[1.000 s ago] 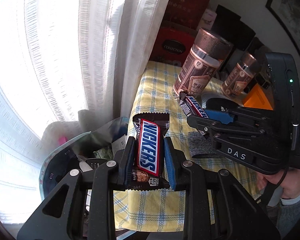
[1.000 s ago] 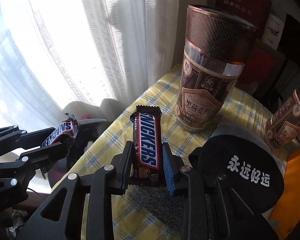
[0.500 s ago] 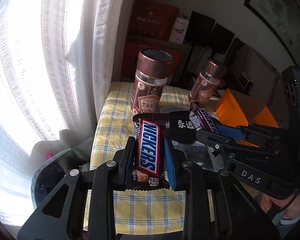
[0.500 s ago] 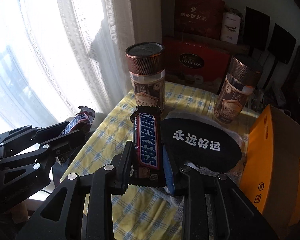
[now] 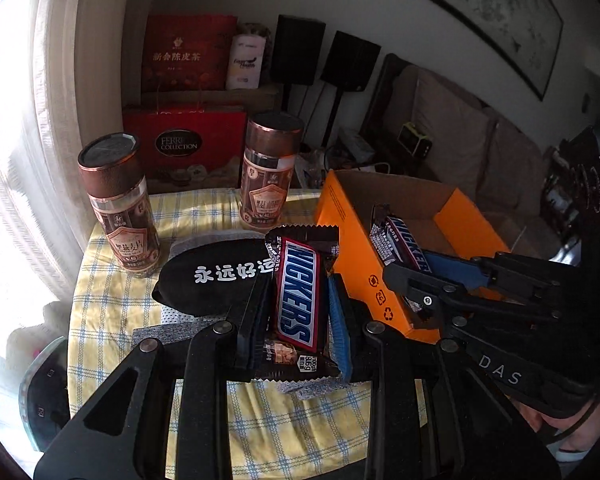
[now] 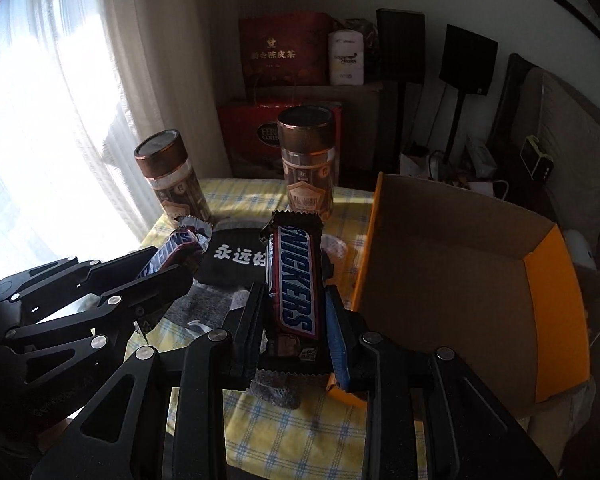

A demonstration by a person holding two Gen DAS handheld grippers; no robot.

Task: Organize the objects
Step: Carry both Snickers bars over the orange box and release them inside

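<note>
While our left claw (image 5: 300, 300) pinches one Snickers bar (image 5: 298, 292) above the table (image 5: 112, 292), our right claw (image 6: 294, 304) pinches another bar (image 6: 294, 284). Both hang beside the orange box (image 6: 556, 300).

Bright daylight enters through a sheer white curtain (image 6: 72, 92) on the left, washing out the window behind it. A pale wall (image 5: 340, 4) runs along the far side, with a dark-framed picture (image 5: 496, 12) hung on it at the right. Below the picture stands a brown cushioned sofa (image 5: 460, 136); two black speakers on stands (image 6: 432, 48) are against the far wall.
</note>
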